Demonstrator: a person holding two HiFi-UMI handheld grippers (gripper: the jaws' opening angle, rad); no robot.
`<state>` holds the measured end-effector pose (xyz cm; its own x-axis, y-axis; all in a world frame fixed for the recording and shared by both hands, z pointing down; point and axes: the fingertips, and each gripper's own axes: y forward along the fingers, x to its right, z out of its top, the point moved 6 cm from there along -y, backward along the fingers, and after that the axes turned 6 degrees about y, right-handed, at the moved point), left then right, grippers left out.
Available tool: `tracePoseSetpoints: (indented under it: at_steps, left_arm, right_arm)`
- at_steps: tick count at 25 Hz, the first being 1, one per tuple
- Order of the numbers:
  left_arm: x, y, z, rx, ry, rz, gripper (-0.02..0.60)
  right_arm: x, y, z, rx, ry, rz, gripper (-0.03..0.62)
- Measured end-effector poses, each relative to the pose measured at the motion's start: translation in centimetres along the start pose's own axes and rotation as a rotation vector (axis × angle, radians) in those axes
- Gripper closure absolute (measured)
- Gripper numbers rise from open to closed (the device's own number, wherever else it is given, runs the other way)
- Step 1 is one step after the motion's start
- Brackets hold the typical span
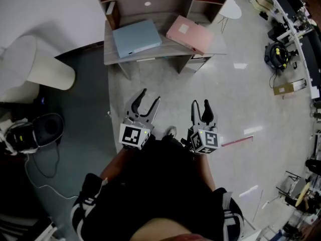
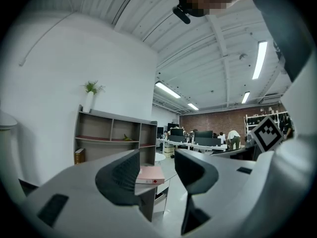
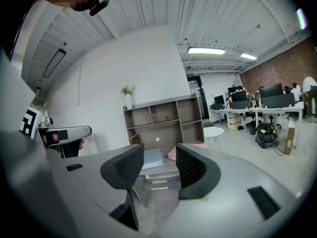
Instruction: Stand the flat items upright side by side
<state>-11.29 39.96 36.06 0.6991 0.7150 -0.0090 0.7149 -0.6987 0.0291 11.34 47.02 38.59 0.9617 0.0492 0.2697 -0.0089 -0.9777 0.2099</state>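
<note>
Left claw [image 1: 151,96]: jaws spread, nothing between the pads. Right claw [image 1: 200,103]: jaws spread, also empty. Both claws sit side by side, close to my body. Blue flat box [image 1: 136,37] and pink flat box [image 1: 189,33] lie flat on the desk [image 1: 113,56], well ahead of both claws. Blue lies ahead of my left claw, pink ahead of my right. The two boxes are not touching.

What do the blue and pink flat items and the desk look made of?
Blue folder: likely matte card or plastic, going by its flat even colour and lack of glare. Pink folder: same look, with a pale label patch. Desk: probably laminated board, with an even grey-brown top and dull sheen.
</note>
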Motion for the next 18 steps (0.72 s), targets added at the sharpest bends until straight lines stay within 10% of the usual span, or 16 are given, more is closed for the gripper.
tracePoseSetpoints:
  at_steps: [18]
  left_arm:
    - [-5.8, -2.1, -2.9, -0.011, -0.036, -0.063, 0.368]
  right_arm:
    - [-4.9, 4.1, -2.9, 0.003, 0.147, -0.038, 0.382]
